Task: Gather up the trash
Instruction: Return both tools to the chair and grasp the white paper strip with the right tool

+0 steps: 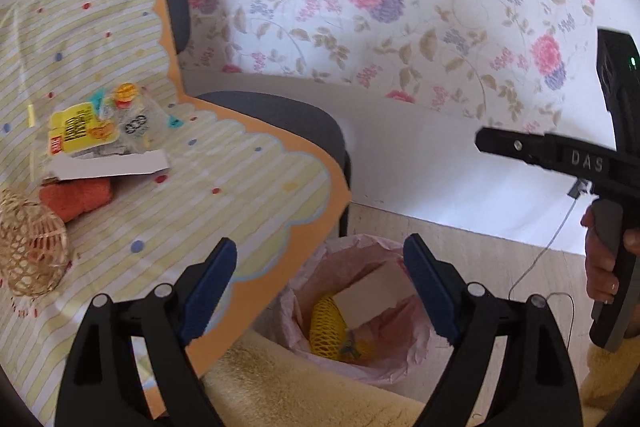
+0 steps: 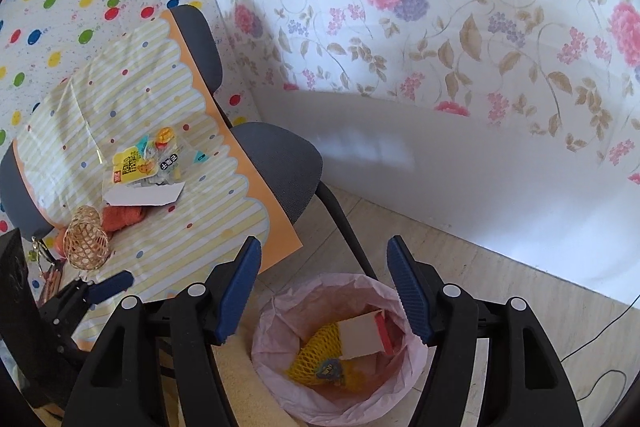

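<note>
A bin lined with a pink bag (image 1: 384, 259) (image 2: 280, 323) stands on the floor beside the chair. Inside lie a yellow foam net (image 1: 326, 327) (image 2: 316, 355) and a white and red box (image 2: 366, 337). On the striped cloth lie a yellow snack wrapper (image 1: 76, 131) (image 2: 128, 167), clear plastic packaging (image 1: 140, 123) (image 2: 172, 163) and a white card scrap (image 1: 108, 165) (image 2: 144, 195). My left gripper (image 1: 320, 291) is open and empty above the bin's edge. My right gripper (image 2: 324, 293) is open and empty over the bin; it also shows in the left wrist view (image 1: 500, 143).
A striped cloth (image 1: 224, 163) (image 2: 132, 99) covers a grey chair (image 1: 288, 119) (image 2: 280, 155). On it sit a woven bamboo ball (image 1: 28, 247) (image 2: 86, 243) and an orange knitted item (image 1: 76, 197) (image 2: 122, 217). A flowered wall is behind. A cable (image 1: 540, 267) trails on the floor.
</note>
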`<state>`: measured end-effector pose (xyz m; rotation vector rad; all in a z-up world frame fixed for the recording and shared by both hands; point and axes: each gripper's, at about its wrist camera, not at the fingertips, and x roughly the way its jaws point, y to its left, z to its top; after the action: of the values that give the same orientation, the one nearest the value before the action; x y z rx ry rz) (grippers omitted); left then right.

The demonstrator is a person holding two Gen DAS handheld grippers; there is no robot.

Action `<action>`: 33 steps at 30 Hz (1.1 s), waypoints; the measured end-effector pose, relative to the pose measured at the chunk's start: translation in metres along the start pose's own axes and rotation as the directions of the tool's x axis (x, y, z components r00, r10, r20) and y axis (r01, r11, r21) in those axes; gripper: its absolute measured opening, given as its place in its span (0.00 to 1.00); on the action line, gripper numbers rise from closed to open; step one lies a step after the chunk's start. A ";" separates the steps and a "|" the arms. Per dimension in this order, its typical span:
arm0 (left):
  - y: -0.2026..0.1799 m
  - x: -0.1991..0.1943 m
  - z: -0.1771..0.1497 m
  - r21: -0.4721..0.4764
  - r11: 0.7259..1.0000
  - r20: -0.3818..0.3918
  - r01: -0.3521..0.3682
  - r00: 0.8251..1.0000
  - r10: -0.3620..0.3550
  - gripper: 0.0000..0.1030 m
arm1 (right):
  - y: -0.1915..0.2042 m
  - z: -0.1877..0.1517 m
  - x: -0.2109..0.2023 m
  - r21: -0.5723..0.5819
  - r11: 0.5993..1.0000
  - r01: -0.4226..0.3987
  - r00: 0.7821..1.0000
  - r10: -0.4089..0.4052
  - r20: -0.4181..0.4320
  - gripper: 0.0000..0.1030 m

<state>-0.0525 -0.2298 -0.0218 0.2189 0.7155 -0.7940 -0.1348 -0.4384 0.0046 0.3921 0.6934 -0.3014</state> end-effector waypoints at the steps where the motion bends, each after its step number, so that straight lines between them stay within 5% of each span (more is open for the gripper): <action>1: 0.007 -0.005 0.000 -0.015 1.000 0.011 -0.020 1.000 0.020 0.81 | 0.002 0.000 0.001 -0.002 1.000 -0.005 1.000 0.005 -0.002 0.64; 13: 0.080 -0.062 -0.024 -0.177 0.958 0.057 -0.223 0.970 0.237 0.81 | 0.069 -0.004 0.022 -0.111 0.987 -0.114 0.993 0.110 -0.048 0.64; 18: 0.112 -0.084 -0.031 -0.229 0.917 0.069 -0.327 0.934 0.350 0.81 | 0.115 -0.001 0.037 -0.212 0.962 -0.174 0.984 0.162 -0.075 0.64; 26: 0.164 -0.101 -0.044 -0.343 0.847 0.048 -0.406 0.893 0.448 0.81 | 0.184 0.003 0.081 -0.374 0.898 -0.232 0.972 0.200 -0.123 0.64; 33: 0.197 -0.082 -0.051 -0.389 0.814 -0.012 -0.431 0.886 0.463 0.80 | 0.221 0.010 0.135 -0.489 0.838 -0.242 0.969 0.186 -0.159 0.64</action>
<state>0.0233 -0.0240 -0.0218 -0.0050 0.6890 -0.1975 0.0562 -0.2661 -0.0240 -0.0226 0.7952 0.1230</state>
